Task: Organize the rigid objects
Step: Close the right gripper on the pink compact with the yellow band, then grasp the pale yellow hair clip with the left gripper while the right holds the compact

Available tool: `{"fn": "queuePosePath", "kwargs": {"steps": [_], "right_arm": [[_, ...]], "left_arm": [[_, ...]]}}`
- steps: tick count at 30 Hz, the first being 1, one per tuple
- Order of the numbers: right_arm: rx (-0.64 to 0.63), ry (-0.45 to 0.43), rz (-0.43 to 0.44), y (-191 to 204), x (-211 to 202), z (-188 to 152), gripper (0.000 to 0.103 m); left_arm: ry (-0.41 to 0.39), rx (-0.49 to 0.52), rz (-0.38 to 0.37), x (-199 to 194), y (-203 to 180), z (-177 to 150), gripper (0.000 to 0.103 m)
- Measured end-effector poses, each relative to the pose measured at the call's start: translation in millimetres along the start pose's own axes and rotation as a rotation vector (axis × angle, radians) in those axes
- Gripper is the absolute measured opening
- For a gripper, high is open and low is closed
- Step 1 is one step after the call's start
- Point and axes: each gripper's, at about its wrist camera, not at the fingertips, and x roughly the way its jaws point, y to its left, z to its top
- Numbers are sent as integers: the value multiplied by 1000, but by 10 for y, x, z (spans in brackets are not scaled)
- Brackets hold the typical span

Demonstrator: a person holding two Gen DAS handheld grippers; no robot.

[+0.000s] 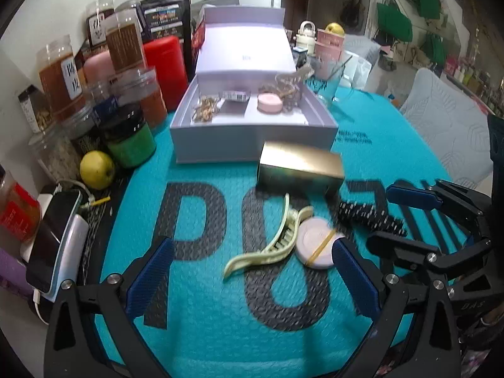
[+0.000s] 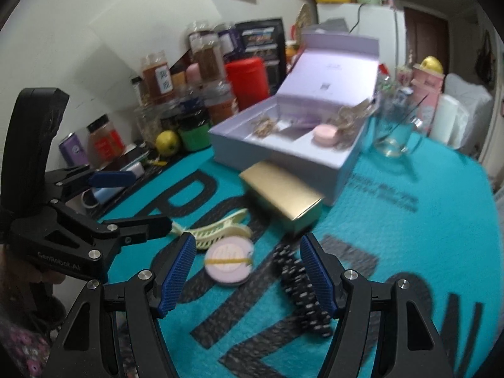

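Observation:
On the teal mat lie a pale green claw clip [image 1: 274, 239], a round pink compact [image 1: 318, 245] with a yellow band around it, a black studded clip [image 1: 368, 217] and a gold box [image 1: 299, 167]. Behind them stands an open lilac box [image 1: 252, 145] that holds trinkets and a pink disc. My left gripper [image 1: 252, 277] hovers open over the claw clip. My right gripper [image 2: 249, 274] is open above the compact [image 2: 228, 261], its right finger close beside the black clip [image 2: 302, 293]. Nothing is held. Each gripper shows in the other's view, the right gripper [image 1: 406, 220] and the left gripper [image 2: 132, 201].
Jars and a red canister [image 1: 163, 69] crowd the left wall, with a yellow fruit [image 1: 96, 170] and a phone [image 1: 53, 239] on a power bank. A glass mug [image 2: 397, 132] stands right of the lilac box. A padded chair [image 1: 447, 119] is beyond the table's right edge.

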Motion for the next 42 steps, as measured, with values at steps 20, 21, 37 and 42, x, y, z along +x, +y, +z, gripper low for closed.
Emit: {"fn": "queuePosePath", "kwargs": {"steps": [20, 21, 37, 42], "right_arm": [[-109, 144, -39, 197, 650, -147, 51], [-102, 145, -29, 180, 642, -140, 50], [-62, 53, -25, 9, 198, -13, 50], [-29, 17, -90, -175, 81, 22, 50]], "left_arm": [[56, -59, 44, 261, 268, -241, 102], [56, -63, 33, 272, 272, -231, 102], [107, -94, -68, 571, 194, -67, 102], [95, -92, -103, 629, 118, -2, 95]]}}
